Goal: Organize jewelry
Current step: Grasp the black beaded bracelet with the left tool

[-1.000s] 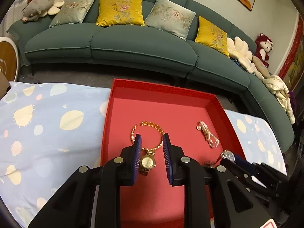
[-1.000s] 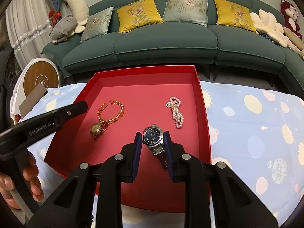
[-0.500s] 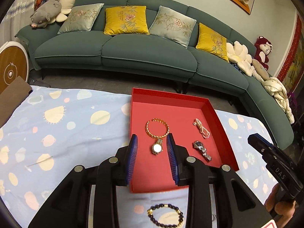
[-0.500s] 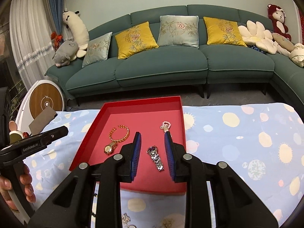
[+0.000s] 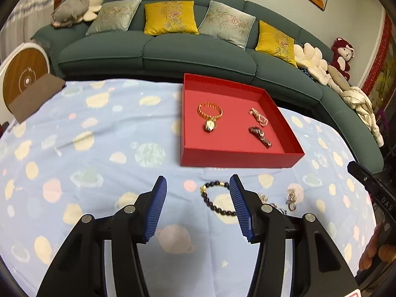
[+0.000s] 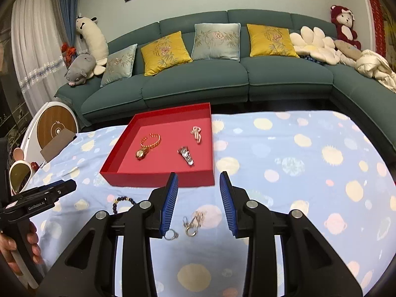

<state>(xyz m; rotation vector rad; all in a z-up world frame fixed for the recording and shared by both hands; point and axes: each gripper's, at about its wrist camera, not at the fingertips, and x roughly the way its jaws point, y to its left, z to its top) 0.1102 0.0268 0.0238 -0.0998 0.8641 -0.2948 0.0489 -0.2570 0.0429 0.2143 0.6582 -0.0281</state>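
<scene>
Left gripper (image 5: 198, 185): jaws opening, nothing held, above cloth.
Right gripper (image 6: 198, 180): jaws opening, nothing held.
Beaded bracelet (image 5: 215, 200): on tablecloth (image 5: 99, 148), just beyond left fingertips.
Small silver pieces (image 6: 190, 225): on cloth below right gripper.
Red tray (image 6: 158, 179): further back; holds gold watch (image 6: 146, 146), silver watch (image 6: 186, 156), pearl strand (image 6: 196, 133), all apart.

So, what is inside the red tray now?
The red tray holds a gold watch, a silver watch and a pearl bracelet. Its near wall hides a strip of floor.
</scene>
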